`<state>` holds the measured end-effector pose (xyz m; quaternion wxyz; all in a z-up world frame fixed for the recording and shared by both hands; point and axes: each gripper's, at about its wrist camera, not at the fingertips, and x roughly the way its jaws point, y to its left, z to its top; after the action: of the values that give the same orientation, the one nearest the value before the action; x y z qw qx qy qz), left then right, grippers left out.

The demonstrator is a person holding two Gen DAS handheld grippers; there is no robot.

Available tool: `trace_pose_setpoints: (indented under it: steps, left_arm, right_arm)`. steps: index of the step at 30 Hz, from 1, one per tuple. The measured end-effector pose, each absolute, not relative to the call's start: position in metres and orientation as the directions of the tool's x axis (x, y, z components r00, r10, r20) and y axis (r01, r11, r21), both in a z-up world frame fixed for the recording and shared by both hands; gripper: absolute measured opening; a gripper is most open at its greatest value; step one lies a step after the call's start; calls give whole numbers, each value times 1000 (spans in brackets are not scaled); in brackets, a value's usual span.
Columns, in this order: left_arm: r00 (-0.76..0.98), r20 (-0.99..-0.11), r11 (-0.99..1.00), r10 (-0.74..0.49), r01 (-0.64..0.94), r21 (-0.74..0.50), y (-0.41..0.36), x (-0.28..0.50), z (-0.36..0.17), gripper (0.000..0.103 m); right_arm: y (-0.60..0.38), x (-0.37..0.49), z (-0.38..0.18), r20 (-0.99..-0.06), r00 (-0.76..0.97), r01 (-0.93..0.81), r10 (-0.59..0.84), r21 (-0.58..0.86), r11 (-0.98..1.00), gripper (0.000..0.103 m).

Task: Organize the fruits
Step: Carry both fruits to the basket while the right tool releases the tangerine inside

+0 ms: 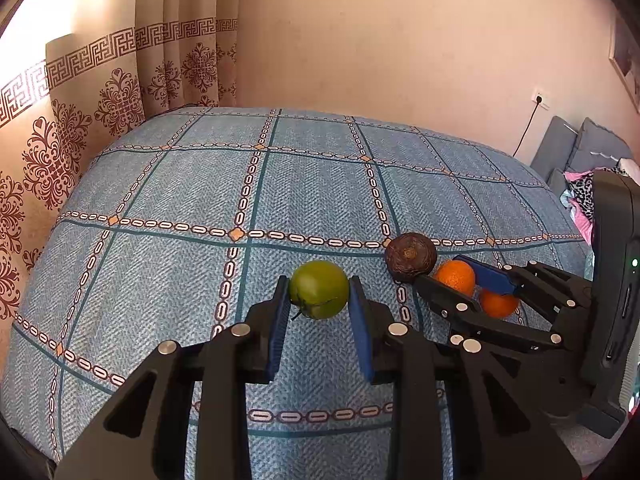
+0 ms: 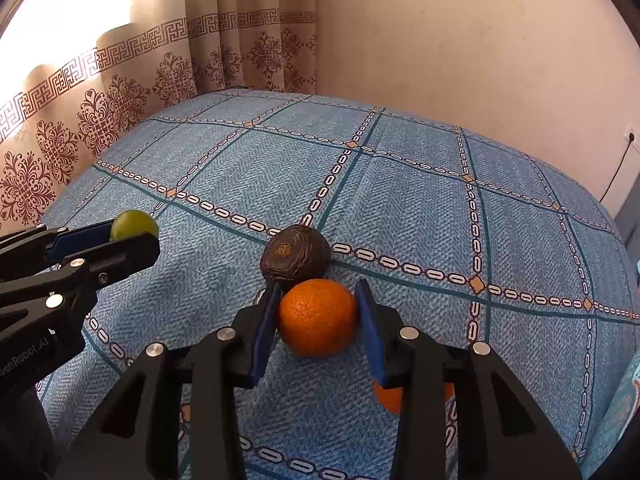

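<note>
Blue quilted bedspread (image 1: 200,184) with a chain-and-diamond grid carries everything; no desk here, the fruits sit straight on the bed.

Left tool (image 1: 320,300): the blue pads sit either side of the round green fruit with a short stem (image 1: 319,289), both pads at or against its skin. I read this as clamped on it, though whether the fruit is lifted or rests on the bedspread I cannot tell from either wrist view.

Right tool (image 2: 318,316): pads flank the round orange citrus fruit (image 2: 317,316). The left pad touches it; the right pad looks to be just at the peel. Probably gripped, but the contact on that side is hard to confirm.

Other fruit:
- dark brown wrinkled round fruit (image 2: 295,254), touching the far side of the citrus in my right tool, well apart from the green one.
- second orange citrus fruit (image 1: 498,304), just beside the first, mostly hidden under my right tool's linkage.

Containers: none visible. No bowl, basket or tray in either view, so nothing is held in anything.

Progress, my judgement: early. Three fruits lie clustered on the right, one green on the left, with no clear sorted arrangement. Left to do: place the two fruits in hand, then handle the brown one and the second citrus. The destination is not shown.
</note>
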<state>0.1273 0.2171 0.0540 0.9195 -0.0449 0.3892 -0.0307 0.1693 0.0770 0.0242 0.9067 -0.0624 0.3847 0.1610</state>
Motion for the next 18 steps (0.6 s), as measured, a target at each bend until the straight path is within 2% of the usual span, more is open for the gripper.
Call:
trace_pose_setpoints:
  steps: [18]
  left_arm:
    - [713,-690,991,-128,74,-107,201,116,64,30]
  right_arm:
    - [33,103,45,-671,674,-279,308,154,948,39]
